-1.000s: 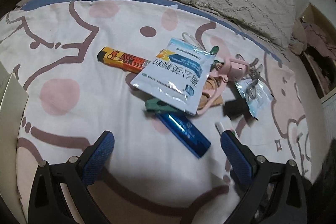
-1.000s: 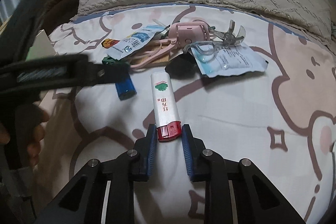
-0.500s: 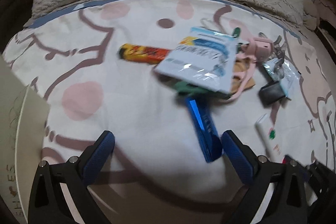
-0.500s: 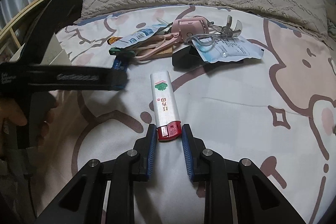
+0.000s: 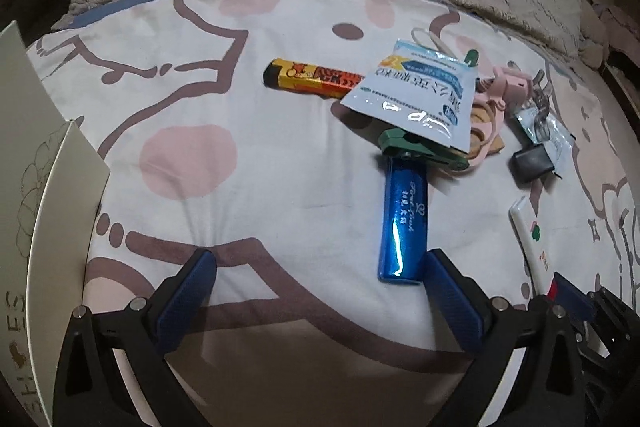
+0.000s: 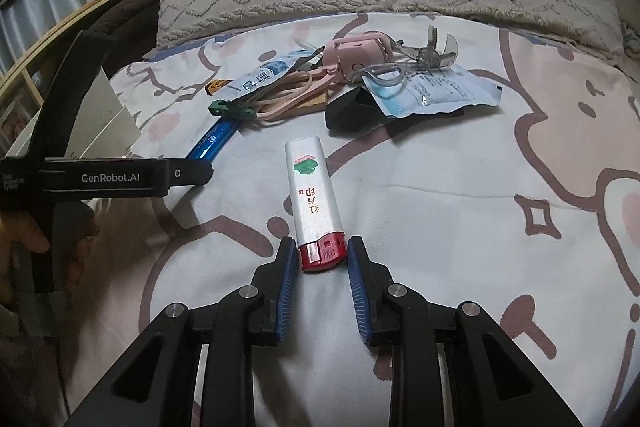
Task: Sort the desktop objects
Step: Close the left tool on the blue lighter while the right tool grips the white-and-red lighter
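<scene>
Two grippers were seen over a bed covered by a cartoon-print sheet (image 5: 280,163). The right gripper (image 6: 322,255) was set around the red cap end of a white lighter (image 6: 314,195); whether its blue pads pressed on the cap or stood just clear of it could not be told, a thin gap seeming to show on each side. The lighter lay flat on the sheet, its white body pointing away from the gripper toward the pile of objects.

The left gripper (image 5: 320,267) was held spread wide, with nothing between its fingers. A blue lighter (image 5: 404,219) lay just beside the tip of its right finger, outside the gap, apparently not touched.

Taken from the blue lighter as landmark: a green clip (image 5: 416,143) was touching its far end; a white and blue sachet (image 5: 420,99) lay beyond the clip, partly over it; an orange lighter (image 5: 312,79) lay farther off and to the left, its end under the sachet; a pink fan (image 6: 360,55) with a looped strap, a black block (image 5: 532,159) and a clear packet (image 6: 436,91) lay to the right and beyond. The white lighter lay to its right, near. A white box (image 5: 36,187) stood well apart on the left edge. A hand (image 6: 36,239) was seen on the left gripper's handle.
</scene>
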Available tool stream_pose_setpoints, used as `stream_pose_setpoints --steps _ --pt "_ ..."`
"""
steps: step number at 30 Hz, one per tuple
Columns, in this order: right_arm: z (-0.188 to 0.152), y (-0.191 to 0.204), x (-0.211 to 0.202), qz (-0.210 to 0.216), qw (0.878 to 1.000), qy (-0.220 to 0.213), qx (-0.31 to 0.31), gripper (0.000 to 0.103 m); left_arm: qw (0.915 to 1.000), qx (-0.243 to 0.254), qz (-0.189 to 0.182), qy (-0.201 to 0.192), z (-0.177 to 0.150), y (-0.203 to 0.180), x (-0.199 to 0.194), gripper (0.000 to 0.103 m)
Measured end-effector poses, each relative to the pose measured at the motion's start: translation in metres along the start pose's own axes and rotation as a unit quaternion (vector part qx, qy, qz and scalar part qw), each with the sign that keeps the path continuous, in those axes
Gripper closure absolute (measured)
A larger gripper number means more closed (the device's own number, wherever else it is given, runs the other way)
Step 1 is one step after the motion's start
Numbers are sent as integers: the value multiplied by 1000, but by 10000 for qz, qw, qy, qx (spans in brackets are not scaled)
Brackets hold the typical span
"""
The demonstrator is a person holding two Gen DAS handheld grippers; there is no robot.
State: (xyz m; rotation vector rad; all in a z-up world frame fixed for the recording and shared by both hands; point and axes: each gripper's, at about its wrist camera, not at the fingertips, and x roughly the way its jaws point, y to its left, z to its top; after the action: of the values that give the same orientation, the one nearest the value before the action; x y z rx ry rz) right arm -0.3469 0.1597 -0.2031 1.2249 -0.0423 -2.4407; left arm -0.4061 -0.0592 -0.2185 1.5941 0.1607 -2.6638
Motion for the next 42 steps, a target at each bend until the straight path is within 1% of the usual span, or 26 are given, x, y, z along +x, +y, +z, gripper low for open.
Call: stream_pose_setpoints --steps 2,4,6,8,9,11,13,15,17,18,19,25,32,42 --pt "0 1 0 -24 10000 -7 -23 76 9998 58 14 -176 -3 -6 -5 13" --pt "0 3 1 -63 10000 -10 -59 76 9994 151 16 -319 -2 -11 -6 21" --pt "0 4 1 -89 9999 -10 -80 76 9986 284 -15 -443 -2 -19 -5 26" --pt "1 4 2 -92 9999 -5 -79 76 9973 442 -102 -581 0 -29 -4 39" --pt "1 4 2 -97 9999 -2 -81 76 9965 544 -104 -628 0 -33 -4 41" --pt "1 5 3 -131 9999 6 -107 76 9953 667 -126 -685 -3 -36 -6 51" --pt "2 6 5 -179 9998 30 -123 76 9946 731 -182 -715 -2 -39 -6 56" --pt "4 10 8 -316 9993 58 -197 76 9940 767 -226 -746 -3 -39 -7 61" --pt "6 15 11 -457 9985 70 -304 76 9932 816 -270 -783 -4 -41 -8 72" --pt "6 16 11 -503 9981 68 -341 76 9930 834 -274 -796 -6 -43 -9 74" --pt "5 17 11 -530 9979 62 -365 76 9927 845 -288 -807 -7 -44 -9 79" --pt "3 17 8 -576 9975 -9 -410 76 9934 606 -582 -780 -16 -36 -15 81" --pt "-2 24 1 -713 9961 -87 -516 78 9936 539 -652 -746 -38 -37 -27 81" --pt "-17 32 -13 -690 9963 -156 -481 78 9932 360 -826 -742 -72 -33 -46 81"
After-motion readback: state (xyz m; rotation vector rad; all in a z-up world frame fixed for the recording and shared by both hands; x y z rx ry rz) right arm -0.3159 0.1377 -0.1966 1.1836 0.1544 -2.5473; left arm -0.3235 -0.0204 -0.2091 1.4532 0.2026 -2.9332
